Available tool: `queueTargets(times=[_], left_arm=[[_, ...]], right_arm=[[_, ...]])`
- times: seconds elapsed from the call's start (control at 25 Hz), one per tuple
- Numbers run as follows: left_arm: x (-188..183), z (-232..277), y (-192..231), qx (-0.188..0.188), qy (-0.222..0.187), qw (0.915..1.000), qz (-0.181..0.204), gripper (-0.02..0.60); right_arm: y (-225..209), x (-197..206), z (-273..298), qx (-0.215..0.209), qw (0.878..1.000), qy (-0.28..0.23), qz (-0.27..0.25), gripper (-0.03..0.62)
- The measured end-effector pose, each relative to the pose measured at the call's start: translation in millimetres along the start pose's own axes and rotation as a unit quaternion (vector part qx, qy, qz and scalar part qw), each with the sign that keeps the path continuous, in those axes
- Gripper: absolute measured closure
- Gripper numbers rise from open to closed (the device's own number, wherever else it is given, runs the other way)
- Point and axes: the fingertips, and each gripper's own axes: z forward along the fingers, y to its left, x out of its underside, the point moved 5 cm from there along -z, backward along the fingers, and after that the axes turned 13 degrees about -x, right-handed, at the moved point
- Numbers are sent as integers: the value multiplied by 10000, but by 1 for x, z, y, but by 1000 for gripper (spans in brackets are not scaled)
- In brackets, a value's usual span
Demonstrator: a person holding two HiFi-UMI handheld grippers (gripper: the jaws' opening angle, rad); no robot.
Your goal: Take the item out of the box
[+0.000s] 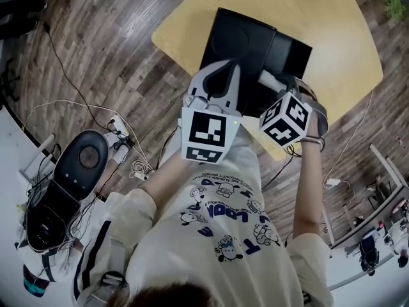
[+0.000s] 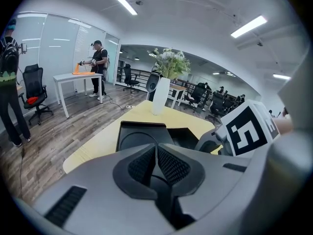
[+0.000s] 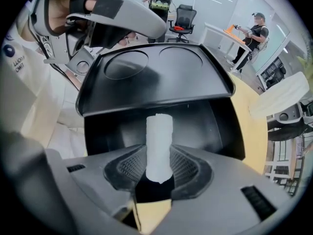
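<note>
The right gripper (image 3: pixel 159 152) is clenched on a white cylinder (image 3: pixel 159 129), its textured faces pressing both flanks near the cylinder's near end. The cylinder's long axis runs along the jaws. It points away from the gripper, down into the dark hollow of the open black box (image 3: pixel 215 131) (whether its far end touches the bottom I cannot tell). The box's lid (image 3: pixel 156 77), moulded with two round recesses, lies open to the left of the hollow. The box rests on the yellow surface (image 1: pixel 332 50). The left gripper (image 2: pixel 156 155) hovers over the lid's near edge, jaws pressed together on nothing.
</note>
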Motion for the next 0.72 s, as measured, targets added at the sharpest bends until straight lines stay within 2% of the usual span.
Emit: queueTargets(times=[0.4,0.72], left_arm=[[-7,-5,-3,177,-161,9996,118,554],[-15,-7,-6,323,-346,9986,250,554]], right_arm=[[10,3,-15,265,9972,-429,551,439],[17,0,-27,458,9839,-1128,1311,439]])
